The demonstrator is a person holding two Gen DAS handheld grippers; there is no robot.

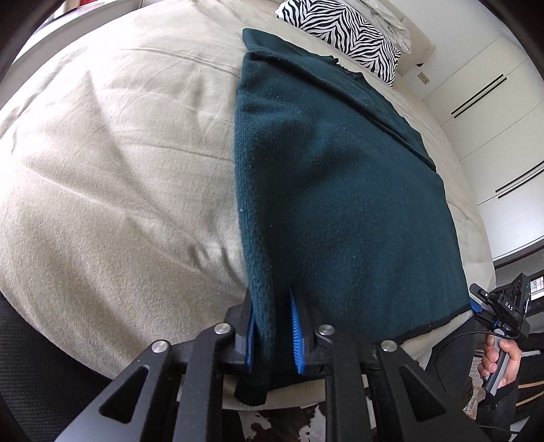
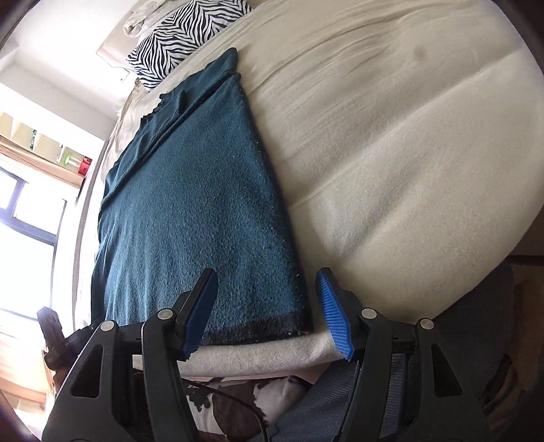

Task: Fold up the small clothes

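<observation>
A dark teal knitted garment (image 1: pixel 333 190) lies flat on the beige bed cover (image 1: pixel 112 176), stretching away toward the pillows. My left gripper (image 1: pixel 270 294) is shut on its near left corner, and the cloth bunches between the blue pads (image 1: pixel 296 326). In the right wrist view the same garment (image 2: pixel 190 204) shows its black-trimmed near right corner lying between the fingers of my right gripper (image 2: pixel 268 272). That gripper is open, its pads apart from the cloth. The right gripper (image 1: pixel 499 306) also appears at the right edge of the left wrist view, held by a hand (image 1: pixel 503 357).
A zebra-striped pillow (image 1: pixel 343 30) lies at the far end of the bed, past the garment. White wardrobe doors (image 1: pixel 489 112) stand to the right. A window (image 2: pixel 30 217) is on the other side. A cowhide rug (image 2: pixel 238 397) covers the floor below the bed's near edge.
</observation>
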